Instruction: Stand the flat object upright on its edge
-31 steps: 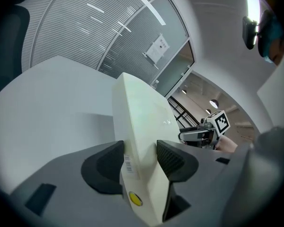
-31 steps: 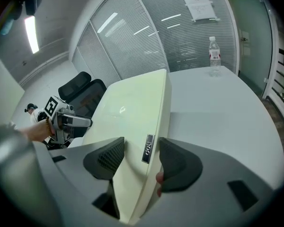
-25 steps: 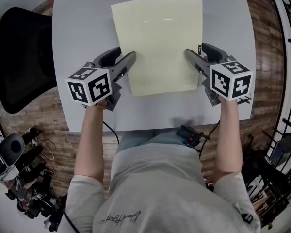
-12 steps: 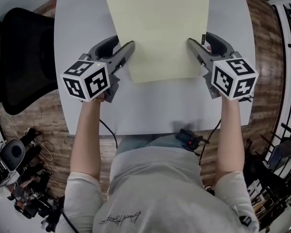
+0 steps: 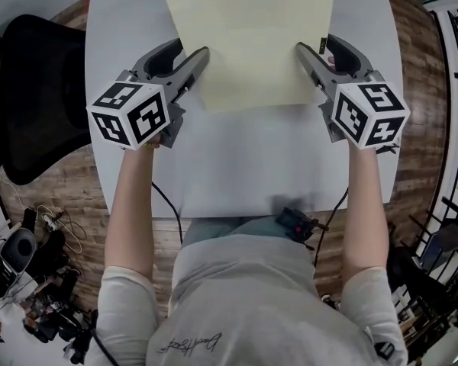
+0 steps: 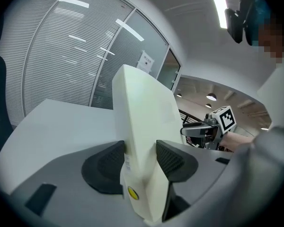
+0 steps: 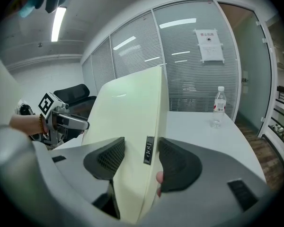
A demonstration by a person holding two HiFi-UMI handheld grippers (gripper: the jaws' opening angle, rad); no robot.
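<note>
Bare table (image 5: 244, 158) strip nearer than pale board (image 5: 248, 44), water bottle (image 7: 219, 107) farther along table, black chair (image 5: 30, 90) beside left edge

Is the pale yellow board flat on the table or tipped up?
Tipped up: the board, clamped by left gripper and right gripper, slants above the table.

Higher, steeper: pale board (image 5: 248, 36).

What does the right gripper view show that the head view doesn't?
Only the right gripper view: a water bottle on the table, a notice on the glass wall, and the right gripper clamping both faces of the pale board. Only the head view: the marker cube on the right gripper and a small black device by the table's near edge. Both: the board, the left gripper, the table.
</note>
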